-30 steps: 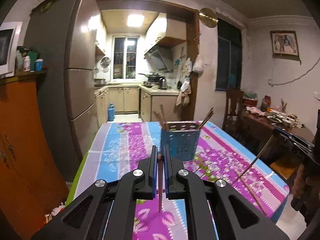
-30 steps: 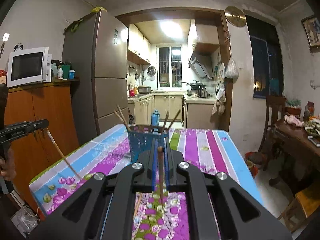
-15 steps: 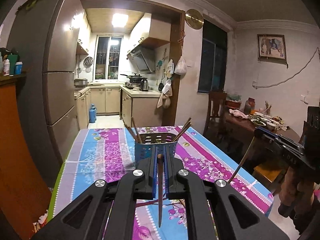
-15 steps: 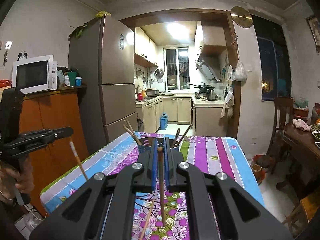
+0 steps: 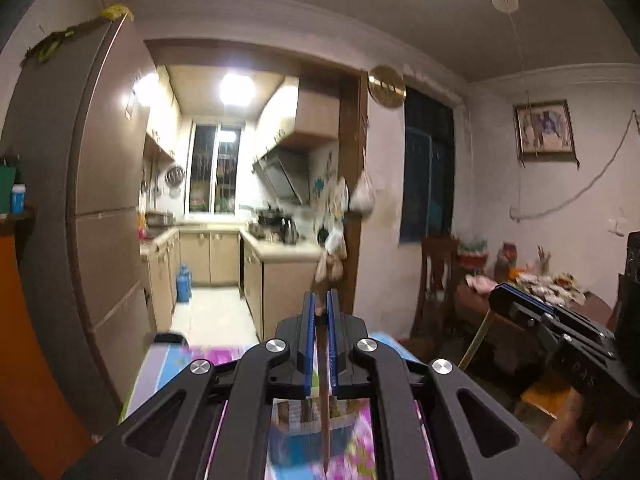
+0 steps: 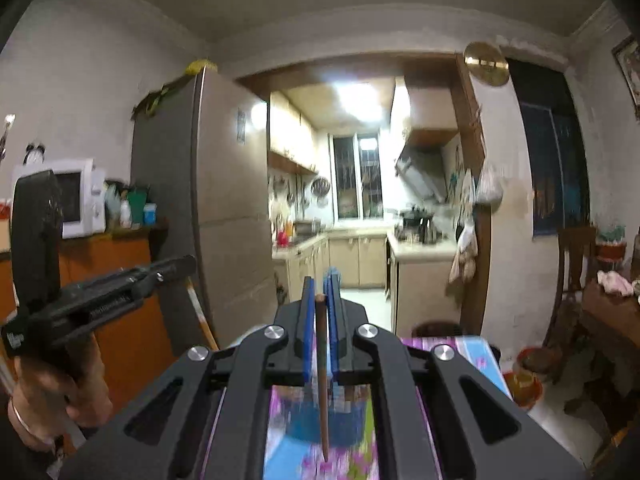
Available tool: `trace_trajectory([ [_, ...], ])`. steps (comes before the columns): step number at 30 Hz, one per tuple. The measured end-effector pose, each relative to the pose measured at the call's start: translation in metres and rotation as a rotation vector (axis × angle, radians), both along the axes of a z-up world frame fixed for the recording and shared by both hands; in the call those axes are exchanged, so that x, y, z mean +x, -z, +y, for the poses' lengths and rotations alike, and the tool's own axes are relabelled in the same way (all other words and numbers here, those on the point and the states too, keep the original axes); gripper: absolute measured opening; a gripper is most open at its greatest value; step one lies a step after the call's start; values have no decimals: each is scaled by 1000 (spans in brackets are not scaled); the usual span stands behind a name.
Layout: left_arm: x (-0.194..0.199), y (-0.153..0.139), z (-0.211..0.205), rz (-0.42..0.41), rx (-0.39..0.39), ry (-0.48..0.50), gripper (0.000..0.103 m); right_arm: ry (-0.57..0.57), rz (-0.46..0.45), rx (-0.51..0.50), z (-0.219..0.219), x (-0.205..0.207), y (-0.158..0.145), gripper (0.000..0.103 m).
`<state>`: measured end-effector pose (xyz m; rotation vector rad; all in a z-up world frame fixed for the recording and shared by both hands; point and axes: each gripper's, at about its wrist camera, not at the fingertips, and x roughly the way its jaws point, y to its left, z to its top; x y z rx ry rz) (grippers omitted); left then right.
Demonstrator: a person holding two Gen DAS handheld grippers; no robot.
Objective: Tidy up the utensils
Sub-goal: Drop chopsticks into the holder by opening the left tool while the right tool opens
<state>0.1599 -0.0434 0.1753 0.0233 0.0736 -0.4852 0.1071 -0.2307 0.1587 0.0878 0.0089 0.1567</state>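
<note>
No text, label or number can be read anywhere.

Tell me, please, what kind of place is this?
Most likely a home: a dining room opening onto a small kitchen. A tall fridge stands by the doorway, a microwave sits on an orange cabinet, and the kitchen beyond has a range hood.

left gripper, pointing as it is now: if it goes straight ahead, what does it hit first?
Nothing close. The left gripper points level, above the blue utensil holder and table. Beyond its tips lies open air, then probably the kitchen counter corner by the doorway; depth is unclear.
</note>
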Motion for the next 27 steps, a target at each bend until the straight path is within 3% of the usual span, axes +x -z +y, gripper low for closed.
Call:
trace_trajectory([
  [5, 48, -9, -22, -29, -25, -34, 7, 33, -15, 26, 0, 58, -9, 5],
  [13, 109, 21, -37, -69, -64, -63, 7, 67, 57, 41, -2, 130, 26, 5],
  [23, 152, 96, -38, 55, -5, -88, 7, 35, 195, 31, 7, 164, 78, 5],
  [27, 154, 107, -36, 82, 34, -110, 12, 42, 196, -8, 20, 160, 81, 6],
])
